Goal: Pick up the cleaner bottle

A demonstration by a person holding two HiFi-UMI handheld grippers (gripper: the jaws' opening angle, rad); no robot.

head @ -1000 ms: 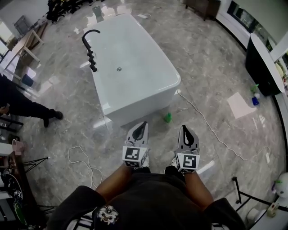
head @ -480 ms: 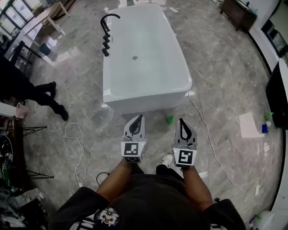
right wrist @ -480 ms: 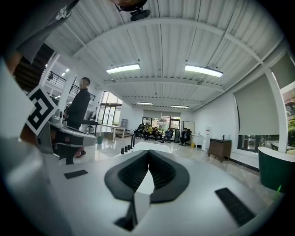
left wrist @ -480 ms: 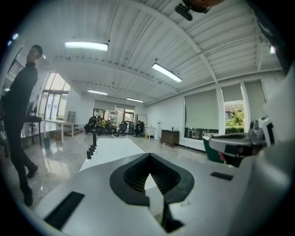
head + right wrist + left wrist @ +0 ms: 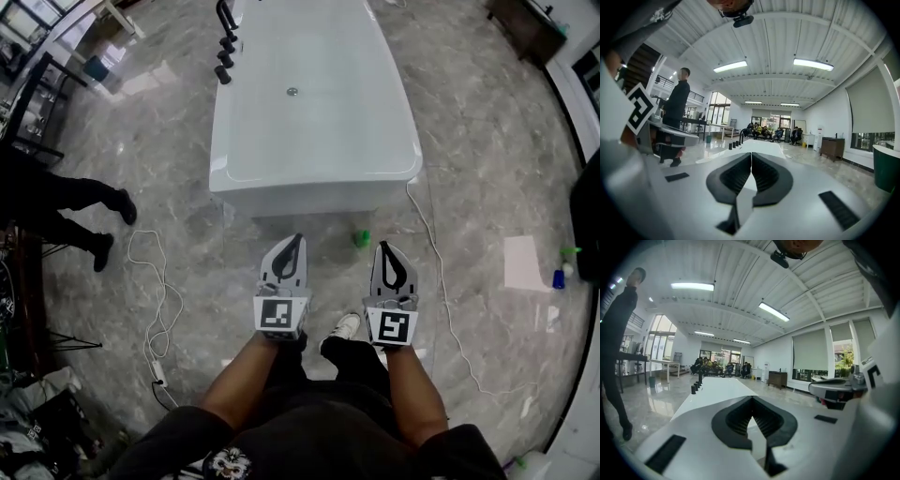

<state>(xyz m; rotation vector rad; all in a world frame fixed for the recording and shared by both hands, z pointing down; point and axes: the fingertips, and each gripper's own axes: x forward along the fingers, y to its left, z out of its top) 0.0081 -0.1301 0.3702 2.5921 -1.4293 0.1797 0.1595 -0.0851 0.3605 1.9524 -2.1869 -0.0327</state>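
A small green cleaner bottle (image 5: 360, 238) stands on the grey marble floor just in front of the white bathtub (image 5: 314, 183). Both grippers are held out low ahead of me, side by side, pointing toward the tub. The left gripper (image 5: 294, 240) is shut and empty, its tip left of the bottle. The right gripper (image 5: 383, 247) is shut and empty too, its tip just right of the bottle and a little nearer to me. In the left gripper view the jaws of that gripper (image 5: 751, 400) meet; the right gripper (image 5: 751, 155) looks the same in its own view. Neither gripper view shows the bottle.
A black faucet (image 5: 225, 39) stands at the tub's far left. White cables (image 5: 155, 300) trail over the floor on both sides. A person in black (image 5: 56, 202) walks at the left. A white sheet (image 5: 523, 262) and two small bottles (image 5: 561, 274) lie at the right.
The tub has slid up and toward the middle of the head view and looks nearer. The green bottle now lies between the two gripper tips. Both grippers stay shut.
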